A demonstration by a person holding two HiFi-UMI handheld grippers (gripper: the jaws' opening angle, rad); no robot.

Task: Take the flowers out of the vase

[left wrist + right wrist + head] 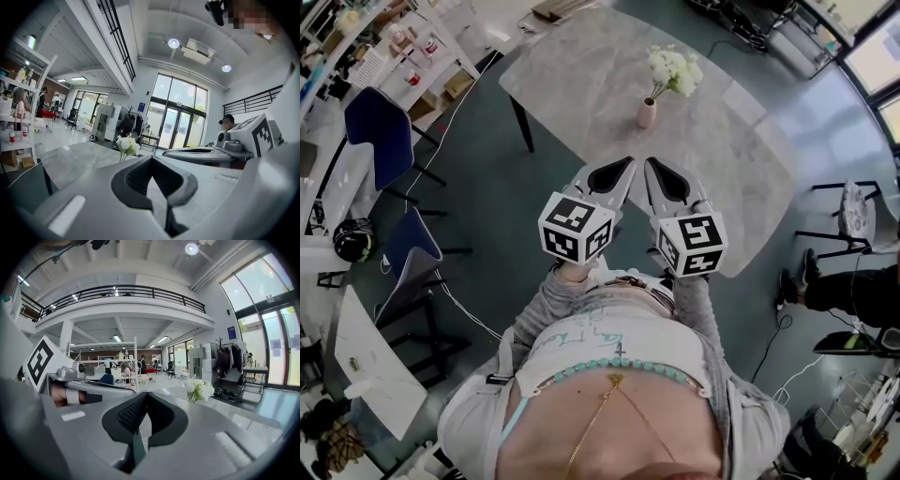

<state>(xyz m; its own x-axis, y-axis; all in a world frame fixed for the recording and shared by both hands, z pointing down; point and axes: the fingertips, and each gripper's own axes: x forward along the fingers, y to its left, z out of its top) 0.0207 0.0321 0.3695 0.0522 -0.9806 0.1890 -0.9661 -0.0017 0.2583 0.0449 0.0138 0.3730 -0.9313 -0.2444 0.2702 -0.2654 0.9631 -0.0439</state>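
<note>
A person stands at the near edge of a big grey table [581, 75] and holds a gripper in each hand. The left gripper [627, 162] and the right gripper [649, 162] sit side by side, close to each other. Both point out over the table. Each one has a white cube with black squares on its back end.

The left gripper's two jaws are pressed together at the tips, with a small gap lower down between the dark pads. They hold nothing. The right gripper looks the same: its jaws meet at the tips and hold nothing.

The flowers [673, 70] are white with a bit of green. They stand in a small pink vase [647, 112]. The vase stands upright on the table, about in the middle. It is ahead of both grippers and well apart from them. In the head view the flowers lean a little to the right of the vase. In the left gripper view the flowers show a bit to the left of the jaws. In the right gripper view they show to the right of the jaws.

On the floor to the left of the table is a blue chair [380, 131]. A white shelf [417, 42] with small things on it stands past the chair. The floor [487, 187] is dark grey-green
</note>
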